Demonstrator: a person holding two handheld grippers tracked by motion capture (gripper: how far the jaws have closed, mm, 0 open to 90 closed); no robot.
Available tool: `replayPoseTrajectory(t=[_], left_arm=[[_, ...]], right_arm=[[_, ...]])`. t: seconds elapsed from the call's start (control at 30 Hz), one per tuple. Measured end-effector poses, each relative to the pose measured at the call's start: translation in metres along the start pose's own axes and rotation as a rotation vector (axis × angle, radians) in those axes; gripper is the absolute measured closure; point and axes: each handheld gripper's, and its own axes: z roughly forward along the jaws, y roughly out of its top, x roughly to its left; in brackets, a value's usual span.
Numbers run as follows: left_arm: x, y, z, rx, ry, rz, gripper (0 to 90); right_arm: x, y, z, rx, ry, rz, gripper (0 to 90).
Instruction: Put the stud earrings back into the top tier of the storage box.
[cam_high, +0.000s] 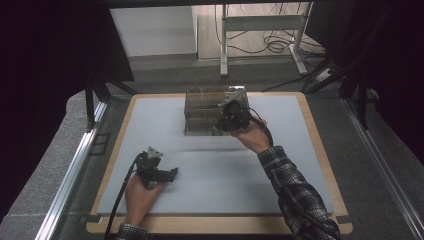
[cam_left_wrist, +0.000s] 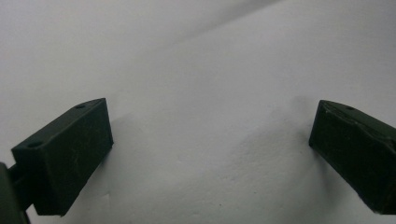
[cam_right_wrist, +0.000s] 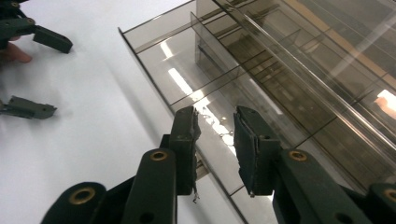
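Item: clear smoked-plastic organiser (cam_high: 212, 111), tiered, with thin dividers. It stands on the pale surface (cam_high: 210, 190) toward the far edge, centre.

Handling (judged): rigid, light, slick-walled and liable to crack or scratch. Take it by an outer wall or the low front lip, not by an inner partition; it will likely slide if only nudged.

Right hand-held gripper (cam_right_wrist: 215, 140): jaws narrowly apart, straddling the front edge of the lowest tray. Whether the pads already press the wall is hard to tell; probably not yet clamped.

Left hand-held gripper (cam_left_wrist: 210, 154): jaws spread wide, holding nothing, resting low over bare surface, near left, well apart from the organiser.

Views: the high view gives the layout and both of the person's forearms. The right gripper view alone shows compartments, reflections and the lip between the jaws. The left gripper view confirms an empty gape.
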Motion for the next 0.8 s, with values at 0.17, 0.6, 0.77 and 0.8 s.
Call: replayPoseTrajectory(t=[0.17, 0.6, 0.77, 0.8], left_arm=[[0.000, 0.000, 0.000, 0.001, 0.000, 0.000, 0.0], [0.000, 0.000, 0.000, 0.002, 0.001, 0.004, 0.0], [0.000, 0.000, 0.000, -0.003, 0.001, -0.001, 0.0], [0.000, 0.000, 0.000, -0.002, 0.001, -0.001, 0.0]], right_arm=[[0.006, -0.004, -0.003, -0.005, 0.010, -0.014, 62.8], [0.021, -0.022, -0.016, -0.014, 0.022, -0.040, 52.9], [0.028, -0.033, -0.021, -0.001, 0.041, -0.046, 41.7], [0.030, -0.035, -0.021, -0.001, 0.043, -0.049, 40.2]])
